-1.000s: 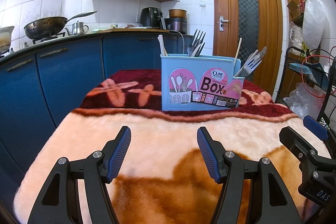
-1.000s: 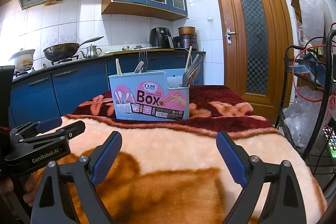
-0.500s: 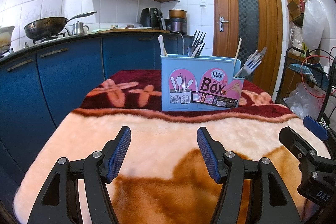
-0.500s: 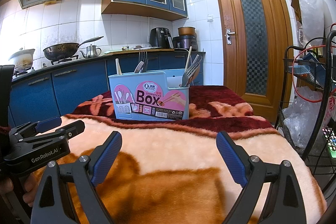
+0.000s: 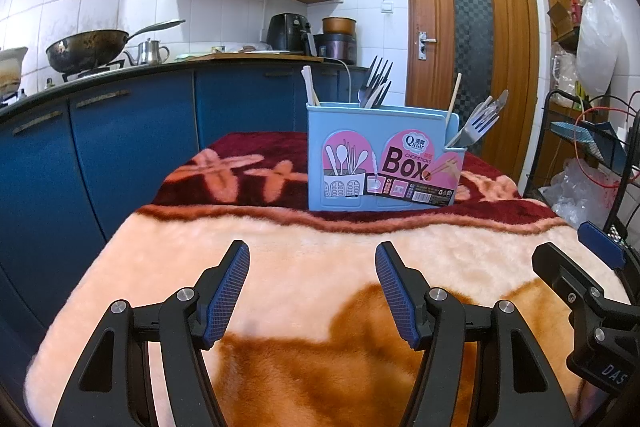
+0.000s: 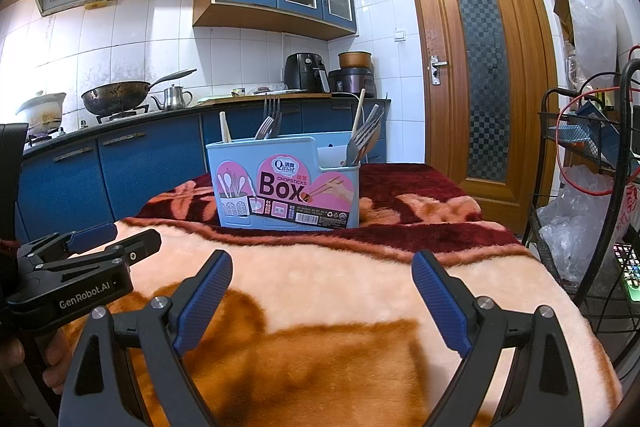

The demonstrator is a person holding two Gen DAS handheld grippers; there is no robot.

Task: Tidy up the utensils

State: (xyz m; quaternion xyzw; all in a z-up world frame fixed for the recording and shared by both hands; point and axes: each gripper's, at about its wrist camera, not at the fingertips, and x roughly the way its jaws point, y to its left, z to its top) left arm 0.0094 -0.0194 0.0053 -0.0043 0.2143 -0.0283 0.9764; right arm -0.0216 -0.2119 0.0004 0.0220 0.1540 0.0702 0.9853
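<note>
Blue chopsticks box (image 5: 384,157), centre frame on the plush blanket (image 5: 304,259), already holds forks and chopsticks; left gripper (image 5: 312,291) and right gripper (image 6: 320,301) hover wide and empty, so sorting looks finished or awaiting the next pick.

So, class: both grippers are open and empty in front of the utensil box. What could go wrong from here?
1. The blue utensil box stands on a soft plush blanket, so a sideways tug might tip it.
2. The forks stand bunched; the left gripper or right gripper could catch more than one.
</note>
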